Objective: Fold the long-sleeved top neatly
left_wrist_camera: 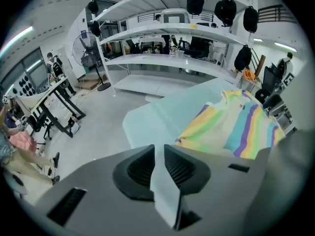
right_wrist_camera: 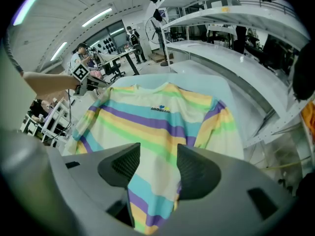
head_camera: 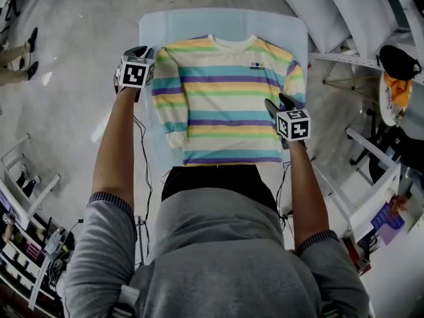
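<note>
Because the pale table [head_camera: 291,28] is the widest thing here, it sets the working room. The striped long-sleeved top [head_camera: 225,105] lies flat on it, front up, with the collar [head_camera: 232,42] at the far side and the hem [head_camera: 232,158] nearest the person, and bare surface shows on both sides. The left sleeve [head_camera: 165,101] and right sleeve [head_camera: 297,78] run down along the sides of the body instead of spreading outward. I judge the garment to be light, soft knit: limp, likely to sag and drape once lifted, neither fragile nor slippery, but quick to bunch if dragged. The safest holds look like its edges, at a shoulder seam, a cuff or a hem corner, where a pinch takes both layers and the ribbing gives thicker cloth to bite. A pinch in the middle of the chest would probably lift only the upper layer. The left gripper [head_camera: 140,53] is off the cloth, just beside the shoulder on the person's left and over bare table. Its jaws are almost together, leaving a thin slit through which only table shows, so it carries nothing. The right gripper [head_camera: 279,106] hovers over the lower right sleeve near the hem corner. Its jaws stand wide apart, with stripes visible below the gap and no cloth pinched.
</note>
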Demonstrator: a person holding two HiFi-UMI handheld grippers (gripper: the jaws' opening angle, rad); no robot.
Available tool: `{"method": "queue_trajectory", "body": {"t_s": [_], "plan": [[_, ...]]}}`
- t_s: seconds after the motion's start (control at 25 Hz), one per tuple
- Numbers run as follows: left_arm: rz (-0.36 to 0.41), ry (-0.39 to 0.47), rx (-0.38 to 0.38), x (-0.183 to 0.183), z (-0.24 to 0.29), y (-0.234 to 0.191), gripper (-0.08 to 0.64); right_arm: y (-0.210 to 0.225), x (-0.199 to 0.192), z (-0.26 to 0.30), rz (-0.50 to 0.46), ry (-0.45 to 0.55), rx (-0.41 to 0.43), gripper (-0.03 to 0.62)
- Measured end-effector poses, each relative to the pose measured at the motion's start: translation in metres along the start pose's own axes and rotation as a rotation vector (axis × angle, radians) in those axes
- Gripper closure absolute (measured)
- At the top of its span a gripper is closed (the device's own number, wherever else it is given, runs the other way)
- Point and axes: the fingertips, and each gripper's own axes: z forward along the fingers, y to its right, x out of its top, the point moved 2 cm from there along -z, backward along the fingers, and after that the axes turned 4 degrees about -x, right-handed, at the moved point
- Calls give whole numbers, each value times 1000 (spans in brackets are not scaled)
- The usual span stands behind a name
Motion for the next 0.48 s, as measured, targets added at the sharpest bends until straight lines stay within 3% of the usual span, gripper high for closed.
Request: {"method": "queue_trajectory", "body": {"t_s": [0.16,0.48], "plan": [[29,27,7,-6,-24,4,473,-9,6,-4,-14,14,2,342],[11,73,-13,-37,-69,35,457,-42,16,-23,-50,67,9,342]]}}
